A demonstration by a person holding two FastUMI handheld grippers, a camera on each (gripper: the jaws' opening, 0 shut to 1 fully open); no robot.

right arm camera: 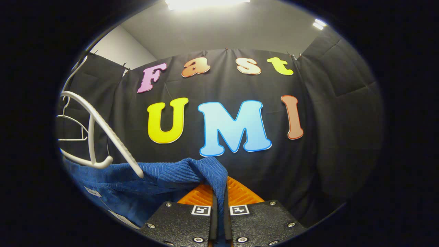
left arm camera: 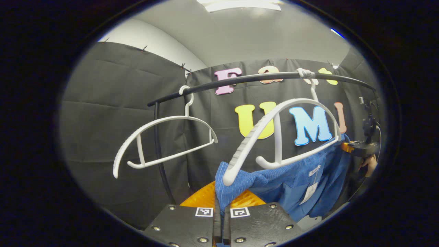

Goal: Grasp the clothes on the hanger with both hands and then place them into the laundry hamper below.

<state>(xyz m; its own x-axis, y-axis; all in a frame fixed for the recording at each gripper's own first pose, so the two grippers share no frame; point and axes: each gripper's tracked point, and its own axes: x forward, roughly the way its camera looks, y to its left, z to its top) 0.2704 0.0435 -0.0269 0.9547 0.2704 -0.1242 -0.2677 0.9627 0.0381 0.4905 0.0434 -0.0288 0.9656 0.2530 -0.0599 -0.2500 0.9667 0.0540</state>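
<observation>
Pinching blue knit garment (left arm camera: 274, 185): left gripper (left arm camera: 221, 219) jaws closed on one corner, right gripper (right arm camera: 219, 219) jaws closed on other; white hanger (left arm camera: 277, 137) tilted above cloth.

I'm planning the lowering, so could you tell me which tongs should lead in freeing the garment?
Probably left: the left tongs grip the blue knit garment where the white plastic hanger tip still hooks it.
</observation>
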